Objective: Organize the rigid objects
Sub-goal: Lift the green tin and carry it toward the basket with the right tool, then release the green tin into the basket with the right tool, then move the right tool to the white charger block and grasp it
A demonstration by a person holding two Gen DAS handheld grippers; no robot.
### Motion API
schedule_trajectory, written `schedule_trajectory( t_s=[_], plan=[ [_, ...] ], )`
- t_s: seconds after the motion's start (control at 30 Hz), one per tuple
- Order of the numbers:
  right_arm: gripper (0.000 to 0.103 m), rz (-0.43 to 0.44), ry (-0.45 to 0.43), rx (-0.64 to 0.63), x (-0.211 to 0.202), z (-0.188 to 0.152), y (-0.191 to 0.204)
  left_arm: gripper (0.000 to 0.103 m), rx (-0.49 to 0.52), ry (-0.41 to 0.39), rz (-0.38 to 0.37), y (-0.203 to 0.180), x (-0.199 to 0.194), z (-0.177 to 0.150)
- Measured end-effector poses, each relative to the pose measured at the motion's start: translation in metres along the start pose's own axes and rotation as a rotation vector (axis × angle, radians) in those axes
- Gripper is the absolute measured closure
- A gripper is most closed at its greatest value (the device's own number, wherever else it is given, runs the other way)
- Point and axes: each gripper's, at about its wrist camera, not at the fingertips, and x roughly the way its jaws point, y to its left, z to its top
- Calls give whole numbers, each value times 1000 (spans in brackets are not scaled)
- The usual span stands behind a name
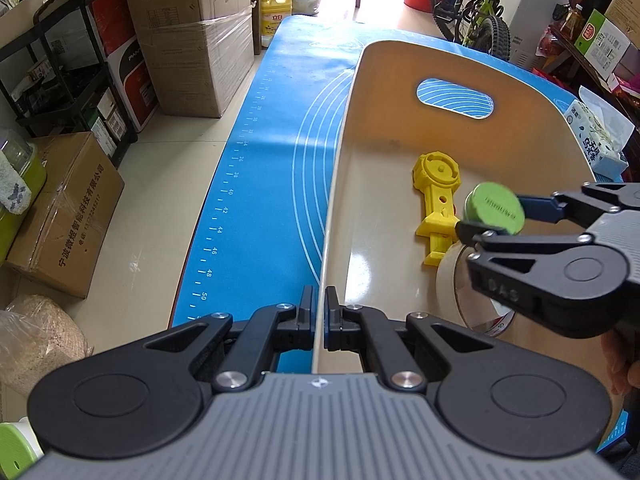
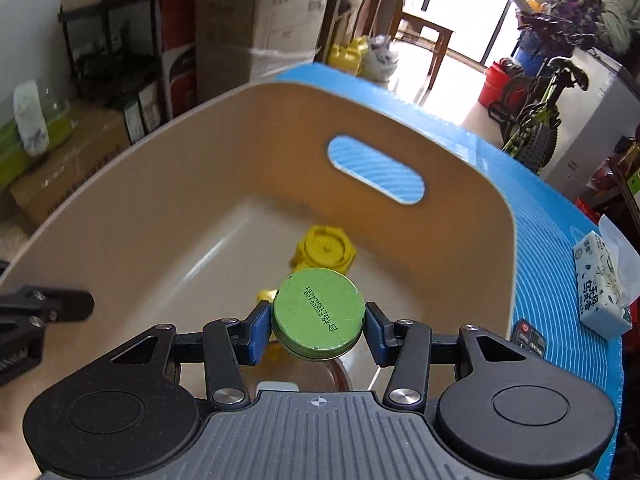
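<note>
**Green tin held over the bin, left jaws clamped on its wall**

My right gripper (image 2: 318, 330) grips a round green tin (image 2: 319, 312) by its sides, the blue pads pressed against the rim on either side. The tin's flat face, printed with a line of dark characters, is turned toward my camera. I hold it above the inside of the beige bin (image 2: 168, 168), off the floor of it, near the bin's near end.

My left gripper (image 1: 319, 312) is closed tight on the bin's thin left wall (image 1: 336, 184), one finger outside and one inside, pinching the rim near the near corner. From that side I see my right gripper (image 1: 494, 220) coming in from the right edge with the tin (image 1: 495, 208) between its tips.

On the bin's floor lies a yellow plastic part (image 1: 438, 200) with a round toothed head and a straight shank, its head toward the far wall. In the right view the tin hides most of its shank. A roll of tape (image 1: 452, 276) lies on the floor just beside the part's near end, partly under my right gripper.

The far wall has an oval handle cutout (image 2: 376, 170). The bin stands on a blue mat (image 1: 264, 184) that covers the table. A tissue pack (image 2: 602, 284) sits on the mat by the table's right edge, apart from the bin.
</note>
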Motion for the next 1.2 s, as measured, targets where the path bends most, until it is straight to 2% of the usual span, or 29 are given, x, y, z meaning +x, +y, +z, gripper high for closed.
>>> schedule_trajectory(
  t_s=[0.17, 0.3, 0.43, 0.6, 0.77, 0.97, 1.2],
  plan=[
    [49, 0, 54, -19, 5, 1, 4, 98, 1, 0, -2, 0, -1, 0],
    [43, 9, 71, -4, 6, 1, 0, 99, 0, -2, -2, -1, -1, 0],
    [35, 31, 13, 30, -10, -3, -7, 98, 0, 1, 3, -1, 0, 0],
    [34, 33, -59, 22, -33, -7, -20, 98, -1, 2, 0, 0, 0, 0],
    [32, 41, -151, 73, -64, -13, -46, 98, -2, 2, -1, 0, 0, 0],
    [27, -16, -219, 92, -95, -24, -87, 98, -2, 2, -2, 0, 0, 0],
    [19, -115, -210, 131, -93, -34, -133, 98, -4, 2, -3, -1, 0, -1]
  ],
)
